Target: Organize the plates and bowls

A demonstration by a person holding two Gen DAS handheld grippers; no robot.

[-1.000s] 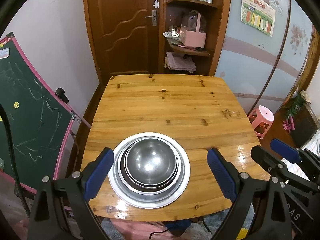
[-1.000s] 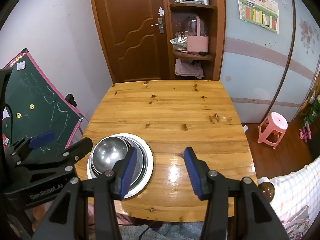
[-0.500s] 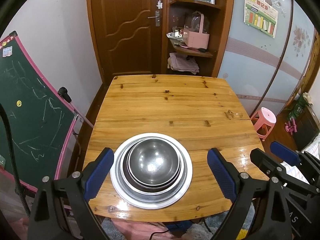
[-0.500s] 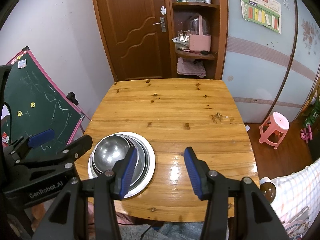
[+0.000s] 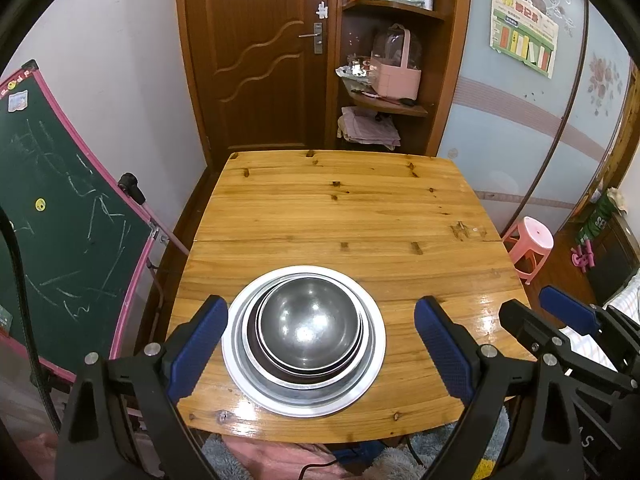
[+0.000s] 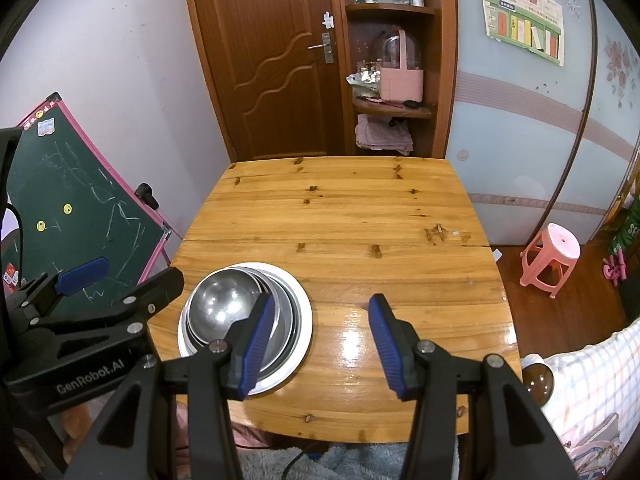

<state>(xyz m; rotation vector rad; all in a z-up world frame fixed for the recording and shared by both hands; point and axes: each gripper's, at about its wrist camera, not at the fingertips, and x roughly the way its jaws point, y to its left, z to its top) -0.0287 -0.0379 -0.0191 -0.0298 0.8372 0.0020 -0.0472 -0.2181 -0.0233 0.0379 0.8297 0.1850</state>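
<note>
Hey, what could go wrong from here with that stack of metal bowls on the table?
1. The stack of bowls sits on a plate close to the table's near edge; a nudge might push it off.
2. The bowls look smooth and shiny, so the open left gripper may slip on a rim.
3. Lifting one nested bowl could drag others along.

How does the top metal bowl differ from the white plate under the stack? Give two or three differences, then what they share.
The metal bowl is deep and curved; the white plate is flat and shallow. The bowl is shiny grey steel with glints of light; the plate is plain white. The bowl sits highest, nested in other bowls; the plate lies lowest, on the wooden table, and is wider. Both are round and belong to one stack.
</note>
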